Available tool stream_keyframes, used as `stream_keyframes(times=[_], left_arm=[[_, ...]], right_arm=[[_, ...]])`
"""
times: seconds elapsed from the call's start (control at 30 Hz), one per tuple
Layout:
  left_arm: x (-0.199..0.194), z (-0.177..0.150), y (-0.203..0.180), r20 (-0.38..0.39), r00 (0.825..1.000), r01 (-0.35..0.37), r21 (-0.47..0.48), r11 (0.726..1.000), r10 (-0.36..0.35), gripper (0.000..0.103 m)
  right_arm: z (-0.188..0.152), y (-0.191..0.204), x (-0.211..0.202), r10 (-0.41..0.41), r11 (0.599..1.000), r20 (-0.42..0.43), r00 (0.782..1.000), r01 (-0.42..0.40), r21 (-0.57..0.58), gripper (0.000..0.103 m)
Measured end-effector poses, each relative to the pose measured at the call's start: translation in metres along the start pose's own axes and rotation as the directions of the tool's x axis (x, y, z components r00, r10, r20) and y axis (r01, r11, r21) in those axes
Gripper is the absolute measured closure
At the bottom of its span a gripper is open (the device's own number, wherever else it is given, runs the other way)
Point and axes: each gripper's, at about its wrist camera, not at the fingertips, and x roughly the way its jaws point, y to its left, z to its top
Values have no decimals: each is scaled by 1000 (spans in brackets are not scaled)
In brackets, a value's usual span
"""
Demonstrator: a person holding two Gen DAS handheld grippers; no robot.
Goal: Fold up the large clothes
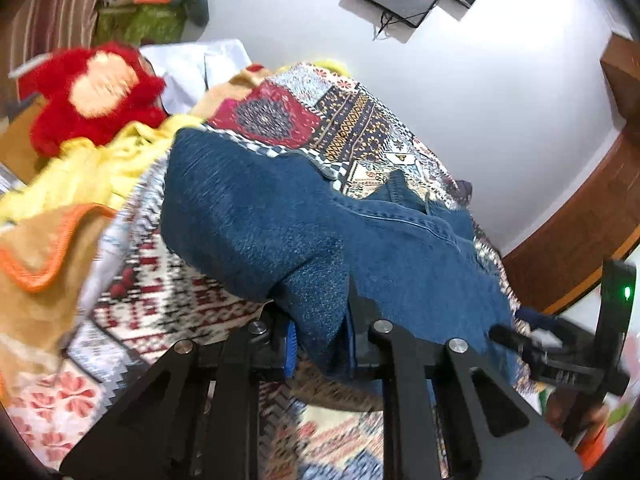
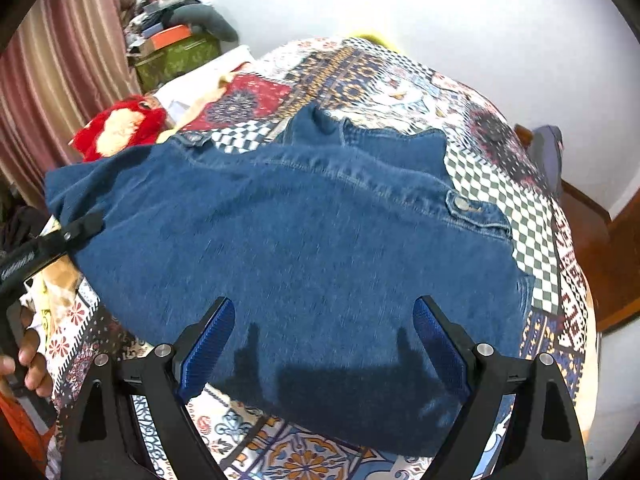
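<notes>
Left claw is clamped on a lifted corner of the denim jacket, seen only in its own view, while the right claw hangs spread above the jacket, which lies crosswise on the patchwork-covered bed, collar toward the wall.

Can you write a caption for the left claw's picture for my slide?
Left claw pinches a fold of the blue denim garment above the patterned bedspread.

No words, numbers or brand names readable anywhere. Pale marks on black handle of left gripper, beside denim jacket, too blurred to read.
</notes>
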Motion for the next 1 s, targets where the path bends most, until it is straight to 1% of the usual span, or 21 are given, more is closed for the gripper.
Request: stream_keyframes(times=[0.07, 0.13, 0.2, 0.27, 0.3, 0.33, 0.43, 0.5, 0.57, 0.63, 0.67, 0.73, 0.77, 0.83, 0.87, 0.9, 0.93, 0.97, 1.0], left_arm=[[-10, -3, 0, 21, 999, -31, 22, 999, 30, 85], [-21, -9, 3, 46, 996, -72, 44, 996, 70, 85], [-28, -14, 0, 73, 991, -123, 95, 988, 116, 85], [-31, -17, -4, 96, 985, -157, 154, 976, 143, 85], [-29, -17, -7, 101, 985, -158, 172, 972, 143, 85], [-28, -16, -13, 106, 984, -161, 199, 967, 142, 85], [-22, -17, -36, 150, 977, -188, 290, 938, 149, 85], [-23, -14, -54, 183, 975, -184, 344, 921, 127, 85], [-23, -6, -73, 200, 977, -151, 381, 912, 78, 85], [-24, -1, -96, 218, 975, -129, 432, 893, 36, 86], [-24, 0, -105, 224, 974, -124, 450, 884, 23, 86], [-25, 2, -132, 233, 972, -95, 503, 859, -29, 86], [-24, 3, -143, 235, 971, -85, 522, 848, -47, 87], [-23, -2, -172, 240, 966, -65, 582, 811, -95, 87], [-21, -5, -187, 235, 964, -50, 612, 789, -122, 87], [-20, -9, -198, 228, 963, -35, 634, 773, -143, 87], [-16, -16, -216, 210, 962, -12, 668, 744, -173, 88], [-14, -22, -226, 197, 962, 0, 687, 726, -187, 90], [-8, -31, -242, 168, 965, 21, 718, 695, -202, 90]], right_arm=[[-1, 10, 3, 6, 1000, -7, 1000, -6, -20, 13], [-3, 24, 14, 18, 999, -32, 999, -19, -49, 13], [-7, 38, 28, 32, 997, -67, 997, -37, -74, 13], [-11, 50, 43, 49, 993, -113, 992, -60, -99, 13], [-15, 57, 56, 62, 991, -149, 987, -79, -112, 13], [-19, 61, 64, 58, 991, -165, 985, -77, -111, 13], [-22, 57, 72, 78, 992, -173, 982, -94, -85, 11], [-19, 50, 68, 116, 989, -192, 975, -132, -72, 12], [-17, 39, 61, 155, 986, -197, 968, -165, -34, 12], [-16, 17, 44, 175, 985, -161, 971, -173, 29, 12], [-18, 9, 39, 176, 984, -148, 973, -171, 47, 12], [-22, -20, 18, 171, 981, -101, 980, -159, 113, 12], [-26, -29, 12, 163, 980, -87, 983, -151, 131, 12], [-33, -57, -8, 111, 979, -49, 993, -100, 180, 12], [-37, -68, -15, 84, 978, -37, 996, -76, 195, 12], [-42, -80, -24, 58, 976, -25, 998, -51, 213, 12], [-48, -94, -34, 32, 971, -13, 999, -28, 236, 12], [-53, -104, -40, 14, 967, -6, 1000, -12, 254, 12], [-59, -114, -49, -5, 961, -2, 1000, 5, 275, 12]])
